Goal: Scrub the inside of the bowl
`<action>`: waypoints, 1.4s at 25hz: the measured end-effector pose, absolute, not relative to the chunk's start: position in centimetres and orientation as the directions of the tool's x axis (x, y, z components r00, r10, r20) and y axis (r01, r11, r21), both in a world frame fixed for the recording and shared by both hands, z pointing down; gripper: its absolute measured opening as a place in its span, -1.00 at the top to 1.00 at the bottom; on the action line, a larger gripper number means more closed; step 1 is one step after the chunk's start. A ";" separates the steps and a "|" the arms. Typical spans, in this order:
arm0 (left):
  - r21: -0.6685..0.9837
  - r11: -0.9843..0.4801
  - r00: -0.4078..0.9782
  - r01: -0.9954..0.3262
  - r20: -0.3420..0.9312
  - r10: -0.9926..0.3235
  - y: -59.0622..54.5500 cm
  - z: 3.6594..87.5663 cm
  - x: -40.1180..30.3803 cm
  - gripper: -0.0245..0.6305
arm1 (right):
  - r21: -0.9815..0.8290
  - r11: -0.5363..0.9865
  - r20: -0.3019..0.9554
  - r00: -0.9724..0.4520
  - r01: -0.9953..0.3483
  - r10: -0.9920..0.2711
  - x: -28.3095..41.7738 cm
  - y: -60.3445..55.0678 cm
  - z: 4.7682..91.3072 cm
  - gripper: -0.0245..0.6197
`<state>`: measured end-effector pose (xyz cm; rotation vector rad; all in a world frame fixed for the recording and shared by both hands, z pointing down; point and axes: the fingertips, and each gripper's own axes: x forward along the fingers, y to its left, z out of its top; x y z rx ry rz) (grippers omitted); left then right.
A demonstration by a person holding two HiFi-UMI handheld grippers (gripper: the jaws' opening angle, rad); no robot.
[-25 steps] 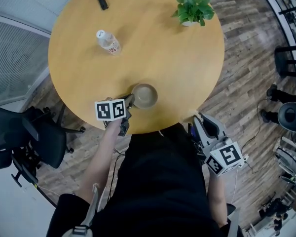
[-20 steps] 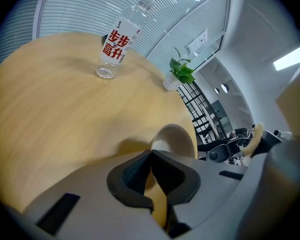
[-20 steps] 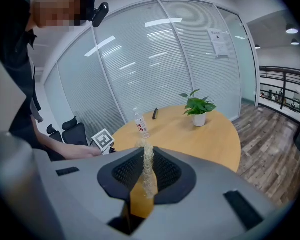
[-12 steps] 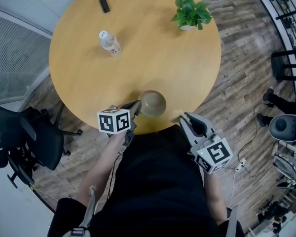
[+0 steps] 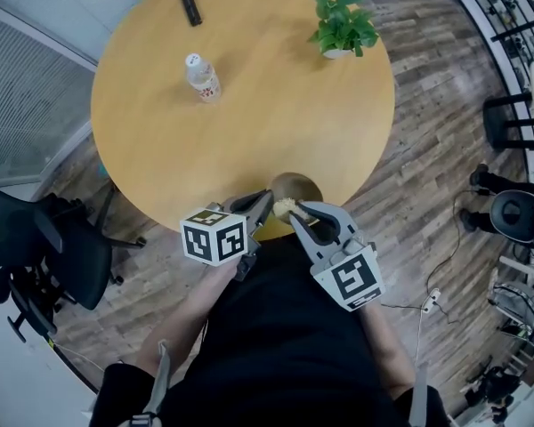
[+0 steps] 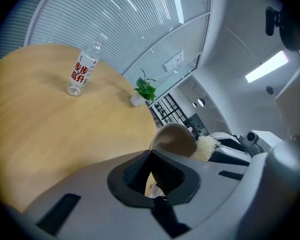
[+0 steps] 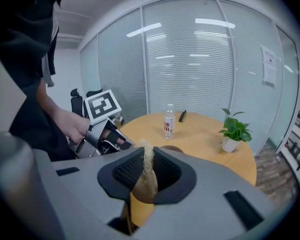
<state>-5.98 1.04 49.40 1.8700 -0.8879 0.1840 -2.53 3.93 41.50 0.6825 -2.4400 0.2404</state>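
Your left fingers are pinching the bowl by its rim just above the table's near edge: stiff, light, probably slippery there. Your right fingers are squeezing a soft fibrous scrubber.

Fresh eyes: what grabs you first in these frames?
Two grippers meet at the near edge of the table: the left gripper pinches the rim of a tilted brown bowl, and the right gripper clamps a fibrous scrubber beside it. Farther back stand a bottle and a plant.
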 end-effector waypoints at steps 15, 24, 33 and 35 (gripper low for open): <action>0.706 -0.219 0.694 -0.673 0.502 -0.516 -0.3 46.4 -6.1 0.88 | 0.387 0.871 0.620 -0.614 -0.303 -0.489 -3.3 3.5 43.1 0.77; 0.547 -0.258 0.582 -0.796 0.578 -0.572 -0.9 44.7 -8.1 0.88 | 0.344 0.910 0.628 -0.664 -0.231 -0.406 -3.8 5.1 43.3 0.77; 0.445 -0.322 0.547 -0.836 0.618 -0.565 -0.5 44.8 -8.0 0.88 | 0.512 0.858 0.715 -0.576 0.044 -0.397 -2.1 5.7 44.9 0.77; 0.427 -0.340 0.545 -0.838 0.623 -0.561 -0.4 44.8 -7.8 0.88 | 0.541 0.833 0.730 -0.557 0.116 -0.396 -1.7 5.7 44.9 0.77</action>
